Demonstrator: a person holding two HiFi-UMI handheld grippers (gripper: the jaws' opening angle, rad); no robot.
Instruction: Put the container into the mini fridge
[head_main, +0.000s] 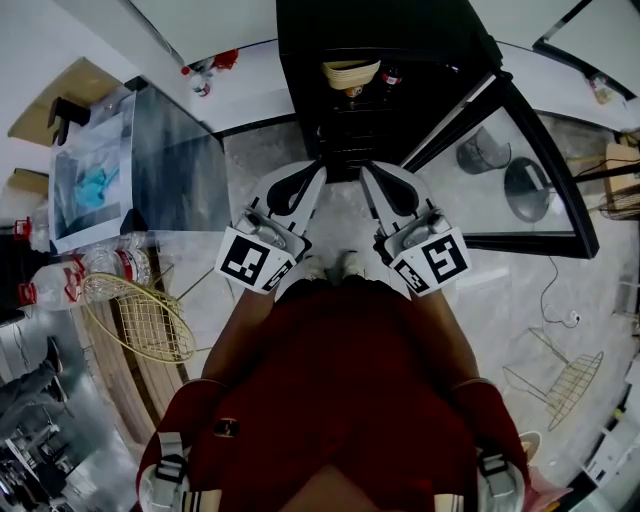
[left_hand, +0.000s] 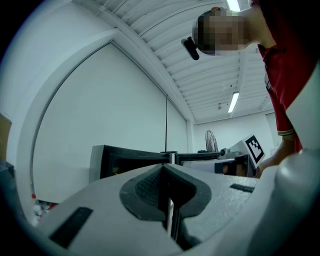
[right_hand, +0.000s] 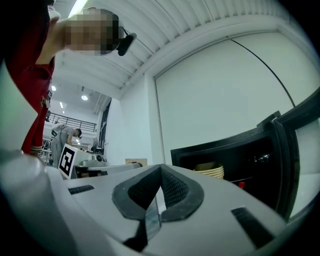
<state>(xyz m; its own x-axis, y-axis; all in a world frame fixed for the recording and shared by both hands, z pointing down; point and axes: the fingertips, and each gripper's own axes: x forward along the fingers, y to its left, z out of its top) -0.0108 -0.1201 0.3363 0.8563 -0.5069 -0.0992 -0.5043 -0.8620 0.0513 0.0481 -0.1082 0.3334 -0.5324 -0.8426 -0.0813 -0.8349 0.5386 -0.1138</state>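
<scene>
Red-shirted shoulders and arms are filling the bottom of the head view, and both hands are holding their tools out toward the fridge (head_main: 300, 60). Left gripper (head_main: 319, 170) is showing its pads (left_hand: 150, 187) pressed together with nothing between them. Right gripper (head_main: 365, 170) is likewise closed and carrying nothing. The door (head_main: 520, 170) is standing wide open to the right.

The container (head_main: 350, 75) is sitting inside the fridge on an upper shelf, well apart from both grippers, with a red-capped item (head_main: 388, 75) just beside it. Going by this, the placing is looking done.

It is looking like a pale, thin-walled tub: probably light, fairly stiff at the ribbed rim and easy to dent lower down. A gentle pinch across the rim is seeming the safest hold.

Much is staying unclear. Whether it is one tub or a nested stack, I cannot tell. Its base and the shelf under it are lost in shadow, the lower shelves are reading as plain black, and each gripper's own body is blocking the lower half of its view.
</scene>
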